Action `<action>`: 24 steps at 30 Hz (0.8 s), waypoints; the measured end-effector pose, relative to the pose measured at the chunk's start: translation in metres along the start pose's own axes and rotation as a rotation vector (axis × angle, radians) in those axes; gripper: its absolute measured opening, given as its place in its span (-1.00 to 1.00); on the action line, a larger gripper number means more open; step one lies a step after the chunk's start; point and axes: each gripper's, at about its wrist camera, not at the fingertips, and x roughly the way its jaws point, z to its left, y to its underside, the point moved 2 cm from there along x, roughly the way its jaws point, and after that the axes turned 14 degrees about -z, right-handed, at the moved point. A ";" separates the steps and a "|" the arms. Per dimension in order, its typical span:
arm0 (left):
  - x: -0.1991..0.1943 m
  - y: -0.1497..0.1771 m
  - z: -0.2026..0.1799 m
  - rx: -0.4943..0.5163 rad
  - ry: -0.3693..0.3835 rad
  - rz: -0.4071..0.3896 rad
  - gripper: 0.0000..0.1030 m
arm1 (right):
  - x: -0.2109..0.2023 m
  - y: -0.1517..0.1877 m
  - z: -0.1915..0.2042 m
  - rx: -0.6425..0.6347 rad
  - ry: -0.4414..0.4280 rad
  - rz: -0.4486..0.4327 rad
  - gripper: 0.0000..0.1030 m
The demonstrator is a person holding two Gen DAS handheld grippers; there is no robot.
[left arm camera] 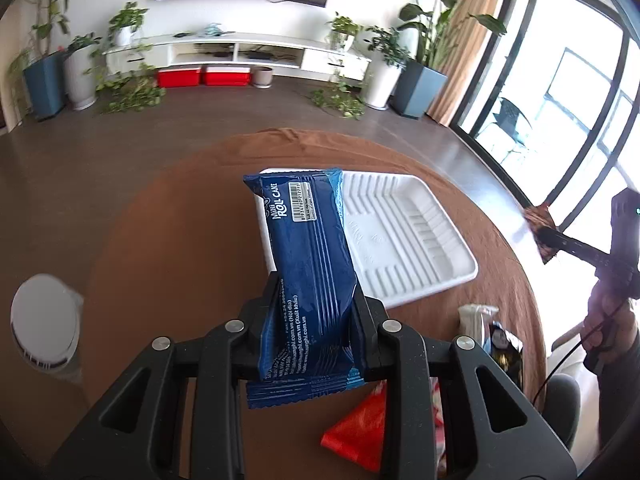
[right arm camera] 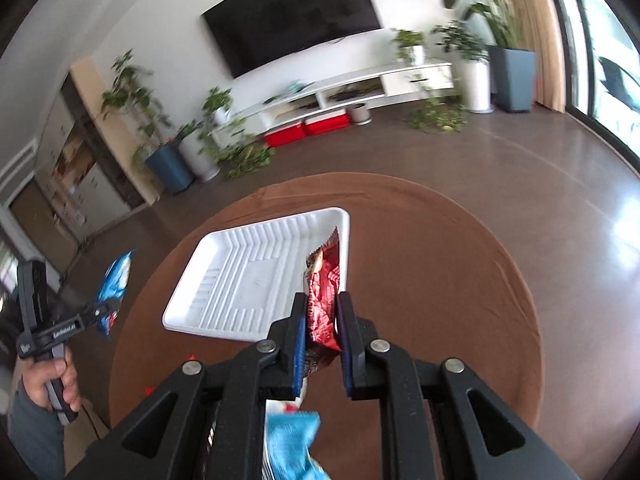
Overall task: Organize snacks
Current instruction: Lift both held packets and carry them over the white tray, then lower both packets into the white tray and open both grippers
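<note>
My left gripper (left arm camera: 314, 304) is shut on a blue Mini Roll Cake packet (left arm camera: 308, 264) and holds it up above the brown round table, in front of the near-left part of a white ribbed tray (left arm camera: 404, 236). My right gripper (right arm camera: 322, 320) is shut on a red snack packet (right arm camera: 324, 292) and holds it above the tray's (right arm camera: 248, 272) near-right corner. The right gripper (left arm camera: 556, 240) shows at the far right of the left wrist view, the left gripper (right arm camera: 102, 310) with its blue packet (right arm camera: 114, 284) at the left of the right wrist view.
More snack packets lie on the table near me: a red one (left arm camera: 356, 432), a white one (left arm camera: 474, 316), a black and gold one (left arm camera: 506, 352) and a light blue one (right arm camera: 292, 444). A white round device (left arm camera: 44, 320) stands on the floor at left. Plants and a TV cabinet line the far wall.
</note>
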 end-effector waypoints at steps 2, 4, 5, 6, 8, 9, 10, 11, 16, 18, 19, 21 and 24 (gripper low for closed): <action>0.025 -0.010 -0.006 0.027 -0.009 0.020 -0.47 | 0.023 -0.006 0.016 -0.054 -0.034 0.035 -0.70; 0.043 -0.013 -0.009 0.027 0.002 0.039 -0.47 | 0.048 -0.011 0.031 -0.096 -0.070 0.073 -0.70; 0.055 -0.014 -0.011 0.032 0.002 0.054 -0.47 | 0.057 -0.011 0.036 -0.106 -0.084 0.090 -0.70; 0.065 -0.014 -0.012 0.037 0.002 0.070 -0.47 | 0.068 -0.012 0.041 -0.111 -0.095 0.103 -0.70; 0.086 -0.012 -0.018 0.056 0.009 0.101 -0.47 | 0.087 -0.009 0.046 -0.118 -0.111 0.138 -0.70; 0.102 -0.012 -0.020 0.065 0.008 0.113 -0.47 | 0.096 -0.009 0.048 -0.119 -0.118 0.153 -0.70; 0.112 -0.008 -0.018 0.073 0.005 0.129 -0.47 | 0.108 -0.006 0.049 -0.120 -0.122 0.175 -0.70; 0.124 -0.006 -0.018 0.077 0.004 0.145 -0.47 | 0.115 -0.001 0.050 -0.124 -0.124 0.197 -0.70; 0.166 0.008 -0.021 0.094 0.005 0.184 -0.47 | 0.149 0.014 0.043 -0.140 -0.099 0.260 -0.70; 0.177 0.013 -0.026 0.105 0.006 0.201 -0.47 | 0.155 0.017 0.038 -0.135 -0.093 0.271 -0.70; 0.184 0.017 -0.029 0.113 0.001 0.206 -0.47 | 0.159 0.019 0.037 -0.136 -0.089 0.278 -0.70; 0.193 0.022 -0.029 0.128 -0.006 0.216 -0.47 | 0.167 0.024 0.034 -0.140 -0.077 0.288 -0.70; 0.207 0.029 -0.036 0.149 -0.017 0.231 -0.47 | 0.171 0.028 0.031 -0.137 -0.071 0.295 -0.70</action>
